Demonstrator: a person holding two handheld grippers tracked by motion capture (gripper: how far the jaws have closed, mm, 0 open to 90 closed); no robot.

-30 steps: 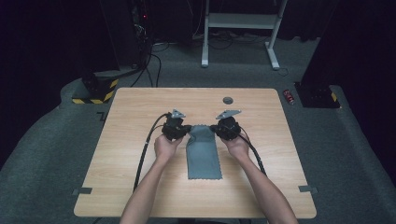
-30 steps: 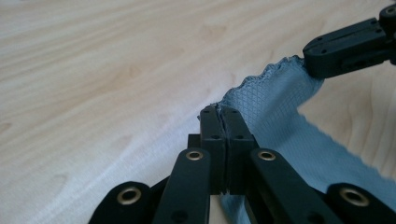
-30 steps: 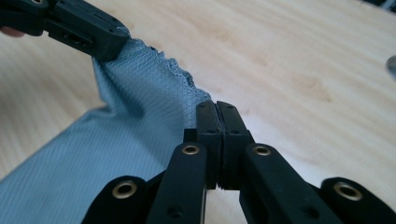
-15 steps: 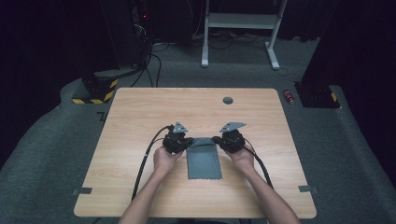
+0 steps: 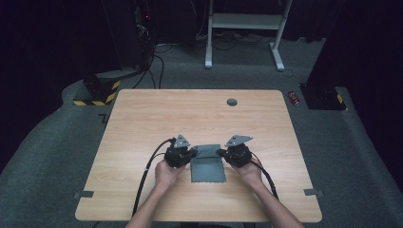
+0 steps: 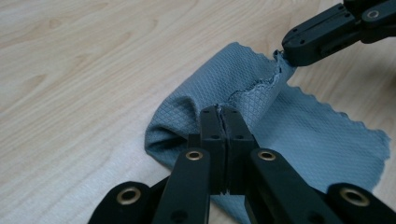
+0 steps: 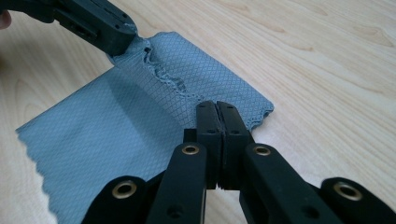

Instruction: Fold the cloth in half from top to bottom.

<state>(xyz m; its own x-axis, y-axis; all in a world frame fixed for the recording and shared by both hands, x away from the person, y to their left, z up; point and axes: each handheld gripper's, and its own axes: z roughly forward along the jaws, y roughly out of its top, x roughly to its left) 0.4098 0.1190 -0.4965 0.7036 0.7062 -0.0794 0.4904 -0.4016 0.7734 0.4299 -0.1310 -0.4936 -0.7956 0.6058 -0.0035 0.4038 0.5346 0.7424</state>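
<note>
No readable writing or brand mark appears on any item. A grey cloth (image 5: pixel 207 164) lies on the wooden worktop (image 5: pixel 142 123), near the person's edge. The left claw (image 6: pixel 219 114) is clamped on one corner of the folded-over far edge (zigzag-cut hem visible); the right claw (image 7: pixel 217 112) is clamped on the other corner. The fold is lifted slightly; the rest lies flat.

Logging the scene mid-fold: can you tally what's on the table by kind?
Grey cloth: 1
Grippers: 2, the left gripper and the right gripper, each shut on a cloth corner
Round dark grommet in the table: 1
Total: 4
</note>
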